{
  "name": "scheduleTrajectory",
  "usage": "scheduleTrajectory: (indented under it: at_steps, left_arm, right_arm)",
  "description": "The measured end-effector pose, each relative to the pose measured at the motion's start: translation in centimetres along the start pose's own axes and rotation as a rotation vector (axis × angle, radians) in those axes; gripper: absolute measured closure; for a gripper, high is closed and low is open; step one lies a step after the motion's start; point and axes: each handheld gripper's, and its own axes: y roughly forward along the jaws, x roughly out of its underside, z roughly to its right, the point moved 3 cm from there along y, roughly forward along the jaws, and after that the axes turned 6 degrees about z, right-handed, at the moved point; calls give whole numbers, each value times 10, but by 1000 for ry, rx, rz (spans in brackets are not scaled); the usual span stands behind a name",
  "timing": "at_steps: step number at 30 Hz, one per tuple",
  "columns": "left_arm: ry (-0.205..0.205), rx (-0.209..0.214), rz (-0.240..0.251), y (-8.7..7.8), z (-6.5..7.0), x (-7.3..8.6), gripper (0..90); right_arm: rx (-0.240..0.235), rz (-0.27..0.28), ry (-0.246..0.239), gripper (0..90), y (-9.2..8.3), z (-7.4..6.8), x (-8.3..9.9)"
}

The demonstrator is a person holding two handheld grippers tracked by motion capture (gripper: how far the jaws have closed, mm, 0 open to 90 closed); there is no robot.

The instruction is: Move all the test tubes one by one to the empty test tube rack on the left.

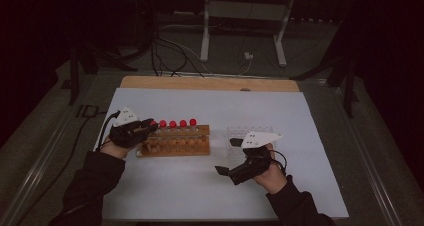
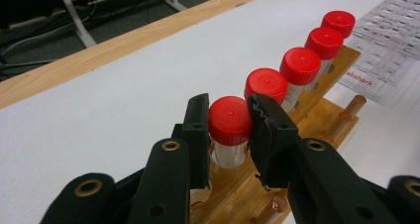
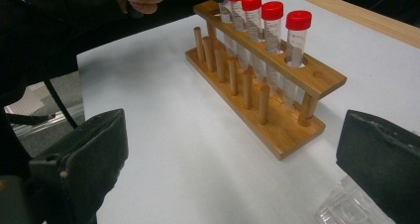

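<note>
- Now, with the left tongs [image 2: 229, 130] clamped on the red cap of the end tube [image 2: 230, 122], lift straight up along the tube's own axis; no tilt until the glass is free of its hole.
- Grip to stay on the cap's sides, as in the left gripper view; a squeeze lower down on the clear wall risks a slip.
- Tube sits at the 9 o'clock end of the wooden rack [image 1: 176, 145], first of five red-capped tubes; neighbouring tube [image 2: 266, 86] stands just beside, toward 1 o'clock, so no sideways swing.
- Rack likely to ride up with the tube; worth steadying.
- Right tongs [image 1: 226, 171] spread wide and pinching nothing, hovering at 5 o'clock from the rack; free to pin the rack's base.
- Clear plastic tray [image 1: 241, 134] at 3 o'clock of the rack on the white surface [image 1: 200, 186], a probable place for the tube.
</note>
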Motion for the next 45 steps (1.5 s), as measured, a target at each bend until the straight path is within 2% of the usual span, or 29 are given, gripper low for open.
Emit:
scheduleTrajectory:
  at_steps: [1,3,5,9,11,12,16,19,20,22,23,26,33,35,38,40,42,45]
  left_arm:
    - [-7,1,4,-1,-1,0,703]
    - [-24,3,20,-4,-1,-2,594]
    - [-34,20,32,-9,-2,-5,534]
    - [-38,11,30,-19,2,-14,326]
    - [-46,38,25,-24,6,-18,226]
    - [-45,38,22,-26,9,-20,186]
    - [-35,72,11,-37,19,-28,91]
    - [-35,130,19,-45,27,-31,31]
    - [-31,132,23,-47,30,-31,12]
    - [-27,141,36,-50,36,-31,12]
    - [-24,162,48,-52,40,-31,12]
    - [-6,186,60,-55,51,-29,12]
    - [45,235,51,-54,75,-16,12]
    - [51,254,49,-54,79,-9,12]
    - [72,252,19,-50,84,2,13]
    - [73,261,6,-48,87,9,13]
    - [84,255,-2,-47,90,17,12]
    - [88,259,-19,-44,93,27,13]
  right_arm:
    - [1,-1,-1,0,0,0,0]
    - [-1,2,0,0,0,0,0]
    - [1,2,2,0,-1,1,0]
    - [2,6,4,0,-2,1,-1]
    - [5,7,2,0,-3,1,-2]
    - [6,9,4,0,-3,1,-2]
    - [12,8,1,0,-6,2,-4]
    - [18,10,-4,0,-8,3,-5]
    - [19,11,-3,0,-9,3,-5]
    - [26,12,-4,0,-11,3,-4]
    - [27,15,-2,0,-11,3,-4]
    - [32,13,2,0,-13,4,-2]
    - [42,13,-13,0,-15,3,6]
    - [37,-2,-18,0,-14,4,11]
    - [40,-14,-26,0,-15,5,19]
    - [67,-32,-46,0,-15,6,25]
    - [60,-38,-40,0,-16,7,32]
    - [76,-30,-28,0,-19,9,39]
